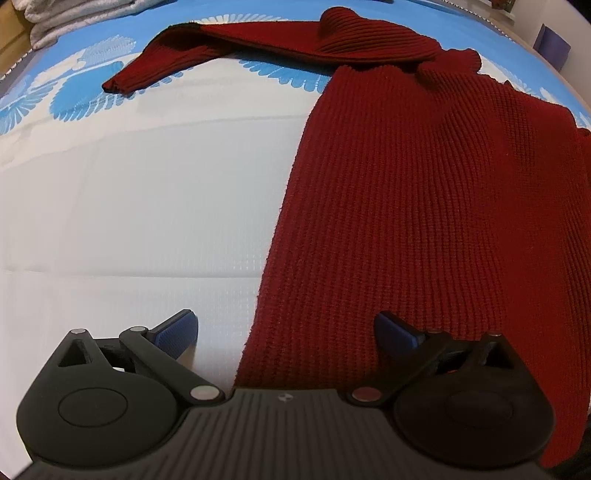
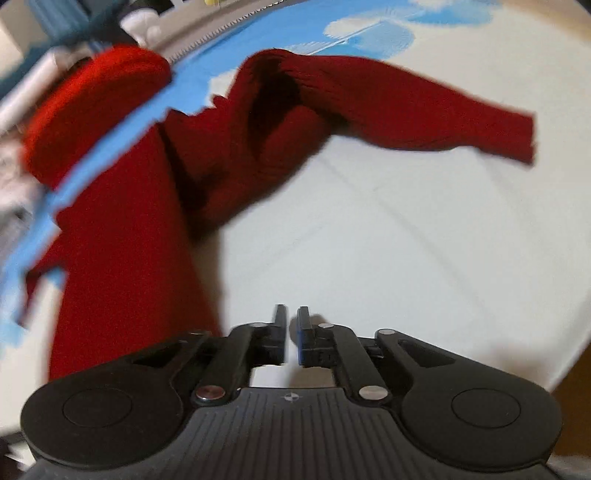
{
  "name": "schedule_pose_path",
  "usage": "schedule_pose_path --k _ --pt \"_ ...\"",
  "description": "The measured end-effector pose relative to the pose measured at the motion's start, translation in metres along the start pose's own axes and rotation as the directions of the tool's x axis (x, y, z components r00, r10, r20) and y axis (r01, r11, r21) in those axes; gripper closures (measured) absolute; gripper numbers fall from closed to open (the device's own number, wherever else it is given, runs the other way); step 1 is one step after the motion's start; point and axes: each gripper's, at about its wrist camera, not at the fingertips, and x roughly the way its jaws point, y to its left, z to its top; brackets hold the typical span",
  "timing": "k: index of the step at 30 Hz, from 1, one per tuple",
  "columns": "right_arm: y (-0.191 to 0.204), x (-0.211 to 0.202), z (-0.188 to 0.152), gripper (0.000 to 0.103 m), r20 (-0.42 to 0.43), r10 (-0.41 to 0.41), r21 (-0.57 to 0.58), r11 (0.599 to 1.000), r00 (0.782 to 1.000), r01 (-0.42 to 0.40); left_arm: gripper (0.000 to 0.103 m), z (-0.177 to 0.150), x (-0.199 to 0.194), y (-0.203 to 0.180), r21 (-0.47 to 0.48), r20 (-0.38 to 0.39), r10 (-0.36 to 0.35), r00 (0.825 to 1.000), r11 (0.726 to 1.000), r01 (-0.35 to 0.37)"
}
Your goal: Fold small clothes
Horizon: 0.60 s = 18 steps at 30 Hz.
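Note:
A dark red knit sweater [image 1: 424,206] lies spread on a white and blue tablecloth [image 1: 129,206]. One sleeve [image 1: 177,62] stretches out to the far left. My left gripper [image 1: 286,332] is open, its jaws straddling the sweater's left edge near the hem, with one blue pad [image 1: 177,332] over the cloth and the other over the knit. In the blurred right wrist view the sweater [image 2: 129,229] lies to the left, with a sleeve [image 2: 424,110] reaching right. My right gripper [image 2: 291,332] is shut and empty over bare tablecloth [image 2: 388,240], just right of the sweater's edge.
A pile of white fabric [image 1: 74,18] sits at the far left corner. The tablecloth's blue patterned border [image 1: 81,96] runs along the far side. A second red object [image 2: 92,107] shows blurred past the table edge in the right wrist view.

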Motion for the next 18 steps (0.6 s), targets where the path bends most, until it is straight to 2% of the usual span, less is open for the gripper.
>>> schedule_pose_path --k 2,5,7,10,18 --pt "0.005 0.002 -0.001 0.038 0.01 0.003 -0.007 1.0 1.0 -0.003 0.0 0.0 0.0 -0.001 0.001 0.005 0.003 1.0 1.0 -0.003" --pt "0.02 0.011 -0.005 0.039 -0.018 0.018 -0.063 0.998 1.0 -0.019 0.0 0.0 0.0 -0.001 -0.001 0.004 0.002 1.0 1.0 -0.002" --pt "0.032 0.019 -0.01 0.038 -0.042 -0.007 -0.12 0.993 0.999 0.002 0.0 0.0 0.0 -0.001 -0.003 0.003 0.001 1.0 1.0 -0.001" --pt "0.046 0.023 -0.017 0.036 -0.028 -0.04 -0.218 0.975 0.999 0.033 0.0 -0.001 -0.001 -0.001 -0.002 0.005 0.002 1.0 1.0 -0.002" --pt "0.055 0.027 -0.019 0.029 -0.016 -0.069 -0.261 0.963 0.998 0.062 0.0 0.0 0.0 0.0 -0.006 -0.003 0.0 1.0 1.0 0.0"
